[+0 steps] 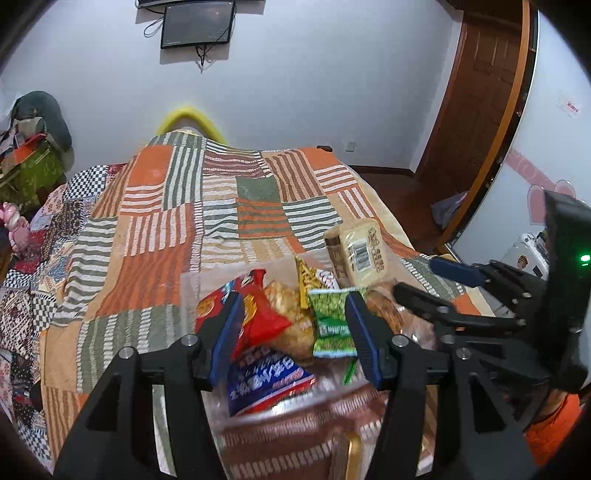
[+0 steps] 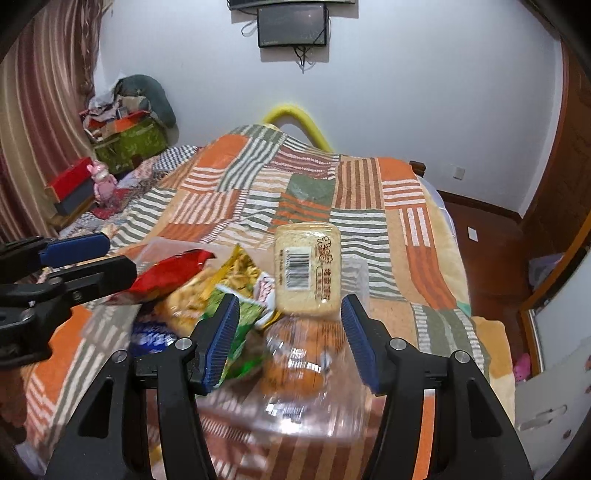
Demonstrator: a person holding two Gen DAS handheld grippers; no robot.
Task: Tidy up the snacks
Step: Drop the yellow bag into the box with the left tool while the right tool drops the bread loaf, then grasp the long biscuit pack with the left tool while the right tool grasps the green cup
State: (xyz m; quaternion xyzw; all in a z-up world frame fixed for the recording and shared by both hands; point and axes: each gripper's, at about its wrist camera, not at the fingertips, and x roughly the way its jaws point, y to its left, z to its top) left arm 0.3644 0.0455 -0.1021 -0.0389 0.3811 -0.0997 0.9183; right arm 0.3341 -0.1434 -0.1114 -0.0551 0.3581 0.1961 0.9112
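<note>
A clear plastic bin on the patchwork bed holds several snack packs: a red chip bag, a blue pack, a green pack, a pale yellow cake pack standing at the far right, and a wrapped orange bun. My left gripper is open just above the red and green packs. My right gripper is open over the bun, below the cake pack. Each gripper shows in the other's view: the right gripper and the left gripper.
The bed's patchwork blanket stretches ahead to a white wall with a monitor. Boxes and clutter sit at the far left by a curtain. A wooden door and floor lie to the right.
</note>
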